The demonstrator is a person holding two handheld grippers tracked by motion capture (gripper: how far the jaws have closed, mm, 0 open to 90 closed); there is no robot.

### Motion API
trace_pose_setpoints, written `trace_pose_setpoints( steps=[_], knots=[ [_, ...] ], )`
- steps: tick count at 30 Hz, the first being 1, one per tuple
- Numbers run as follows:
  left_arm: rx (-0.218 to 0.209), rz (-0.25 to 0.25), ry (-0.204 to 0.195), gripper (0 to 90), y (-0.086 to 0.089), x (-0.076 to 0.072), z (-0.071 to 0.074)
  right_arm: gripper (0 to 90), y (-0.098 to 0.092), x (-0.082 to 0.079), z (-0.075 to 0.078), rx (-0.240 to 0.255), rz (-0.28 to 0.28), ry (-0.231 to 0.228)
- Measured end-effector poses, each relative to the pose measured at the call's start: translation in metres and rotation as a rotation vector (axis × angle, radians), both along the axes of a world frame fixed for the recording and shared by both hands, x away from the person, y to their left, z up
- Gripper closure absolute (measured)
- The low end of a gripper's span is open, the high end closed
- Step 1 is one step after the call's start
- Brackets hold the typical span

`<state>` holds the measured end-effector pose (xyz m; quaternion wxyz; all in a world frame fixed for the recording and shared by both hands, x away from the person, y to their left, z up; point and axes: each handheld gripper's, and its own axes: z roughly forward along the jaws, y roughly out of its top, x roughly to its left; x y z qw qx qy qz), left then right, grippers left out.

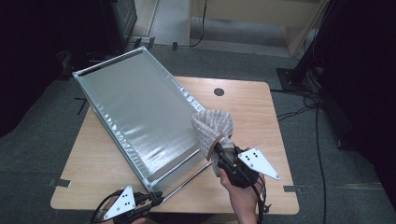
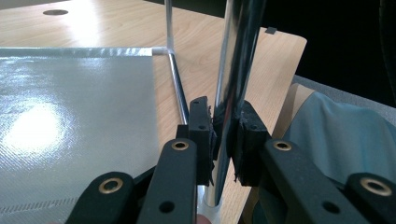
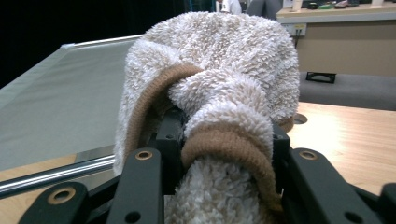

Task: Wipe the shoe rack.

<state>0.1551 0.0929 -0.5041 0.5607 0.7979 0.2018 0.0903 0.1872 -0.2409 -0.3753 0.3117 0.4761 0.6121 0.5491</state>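
- The left gripper (image 1: 156, 199) sits at the near edge of the table (image 1: 261, 121), jaws pinched tight on a chrome rod (image 2: 233, 93); in the left gripper view the pads bite the rod from both sides
- That rod runs from the near corner of the rack (image 1: 135, 112), a metal frame with silver fabric stretched across it, lying skewed over the left half of the table with its far end hanging past the edge
- Holding the rod likely steadies the frame so that it does not slide or swing while the other hand works beside it
- The right gripper (image 1: 220, 161) is closed on a fluffy cream towel (image 1: 214, 128) with a tan hem; in the right gripper view a bunched fold with the hem (image 3: 224, 144) fills the gap between the jaws, so they stand partway apart, stopped by the cloth
- The towel hangs in a lump over the right gripper, just beside the rack's right rail and raised off the wood
- Gripping it by a bunched edge keeps the bulk lifted, probably ready to be laid over the rack
- The soft pile could slip if the hold is shallow
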Motion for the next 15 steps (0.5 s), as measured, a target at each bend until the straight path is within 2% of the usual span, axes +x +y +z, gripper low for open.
trace_pose_setpoints(
  steps=[2,5,6,7,13,15],
  knots=[
    [0.000,0.001,-0.001,80.4,0.000,0.000,0.000,61.9,0.002,-0.001,0.001,-0.004,0.010,0.000],
    [0.004,0.002,-0.005,80.4,0.000,0.000,0.000,61.9,0.016,-0.007,0.004,-0.009,0.124,-0.002],
    [0.004,0.002,-0.005,80.4,0.000,0.000,0.000,61.9,0.016,-0.007,0.004,-0.009,0.124,-0.002],
    [0.005,0.002,-0.005,80.4,0.000,0.000,0.000,61.9,0.029,-0.013,0.005,-0.024,0.197,-0.009],
    [0.004,0.004,-0.006,80.4,0.000,0.000,0.000,61.7,0.058,-0.027,0.009,-0.039,0.385,-0.013],
    [0.006,0.004,-0.007,80.3,0.000,0.000,0.000,61.6,0.067,-0.032,0.011,-0.062,0.435,-0.016]
  ],
)
